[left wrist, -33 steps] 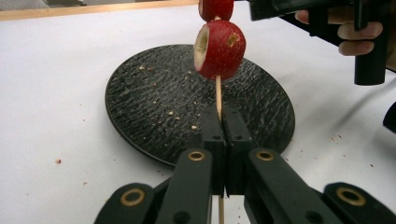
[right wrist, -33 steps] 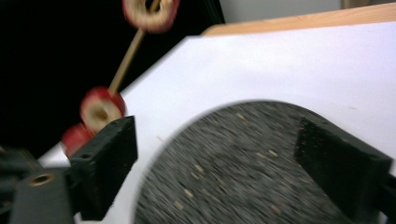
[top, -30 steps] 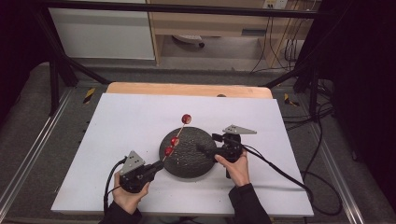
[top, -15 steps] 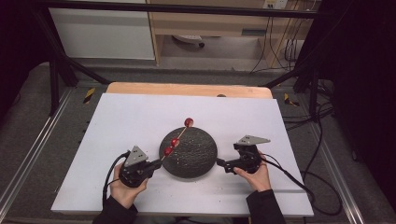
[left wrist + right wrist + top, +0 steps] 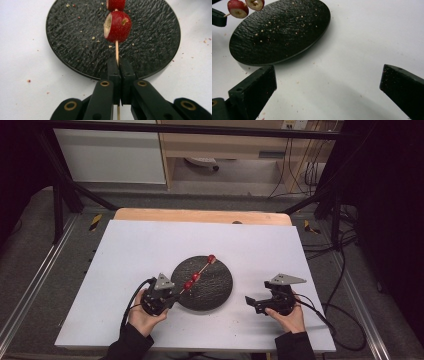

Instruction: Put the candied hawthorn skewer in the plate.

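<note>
Fingers [image 5: 124, 75] clamp skewer [image 5: 116, 51], red fruit [image 5: 117, 26] over black plate [image 5: 75, 50]

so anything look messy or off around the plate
Mostly crumbs. Pale and red bits are scattered over the black plate and on the white table around it. The nearest red fruit on the skewer has a piece cut or torn away, showing pale flesh.

A white board [image 5: 150, 250] covers the table, and a strip of wooden tabletop [image 5: 200, 216] shows at its 12 o'clock edge. Beyond it, at 12 o'clock, stands a wooden shelf [image 5: 225, 145]. A white cabinet [image 5: 110, 155] is at 11 o'clock, and black cables [image 5: 300, 175] hang at 1 o'clock.
</note>
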Action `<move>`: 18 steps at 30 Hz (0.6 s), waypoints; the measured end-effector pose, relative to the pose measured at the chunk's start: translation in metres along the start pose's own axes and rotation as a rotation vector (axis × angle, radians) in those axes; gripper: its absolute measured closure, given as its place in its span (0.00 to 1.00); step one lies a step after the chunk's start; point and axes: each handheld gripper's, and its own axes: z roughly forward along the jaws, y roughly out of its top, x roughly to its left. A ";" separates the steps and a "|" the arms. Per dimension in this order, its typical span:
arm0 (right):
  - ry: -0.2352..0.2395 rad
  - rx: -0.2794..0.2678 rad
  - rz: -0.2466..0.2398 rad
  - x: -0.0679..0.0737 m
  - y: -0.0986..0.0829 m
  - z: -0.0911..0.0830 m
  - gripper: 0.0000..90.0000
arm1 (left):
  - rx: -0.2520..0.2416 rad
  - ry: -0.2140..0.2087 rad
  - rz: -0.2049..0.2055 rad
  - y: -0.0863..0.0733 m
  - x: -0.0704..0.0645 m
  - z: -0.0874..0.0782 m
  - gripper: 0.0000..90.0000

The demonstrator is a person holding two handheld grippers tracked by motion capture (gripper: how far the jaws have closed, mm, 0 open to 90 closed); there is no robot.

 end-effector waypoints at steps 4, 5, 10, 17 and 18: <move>-0.005 0.000 0.006 -0.004 -0.006 -0.003 0.02 | 0.033 0.006 -0.006 0.001 0.000 0.006 0.98; -0.009 0.005 0.014 -0.005 -0.007 -0.004 0.02 | 0.039 0.008 -0.005 0.001 -0.001 0.007 0.98; -0.008 -0.003 0.016 -0.007 -0.008 -0.007 0.02 | 0.074 0.017 -0.009 0.002 -0.002 0.012 0.98; -0.005 -0.017 0.031 -0.008 -0.009 -0.011 0.02 | 0.108 0.039 -0.006 0.007 -0.004 0.014 0.98; -0.005 -0.018 0.030 -0.009 -0.009 -0.011 0.02 | 0.107 0.042 -0.009 0.008 -0.004 0.015 0.98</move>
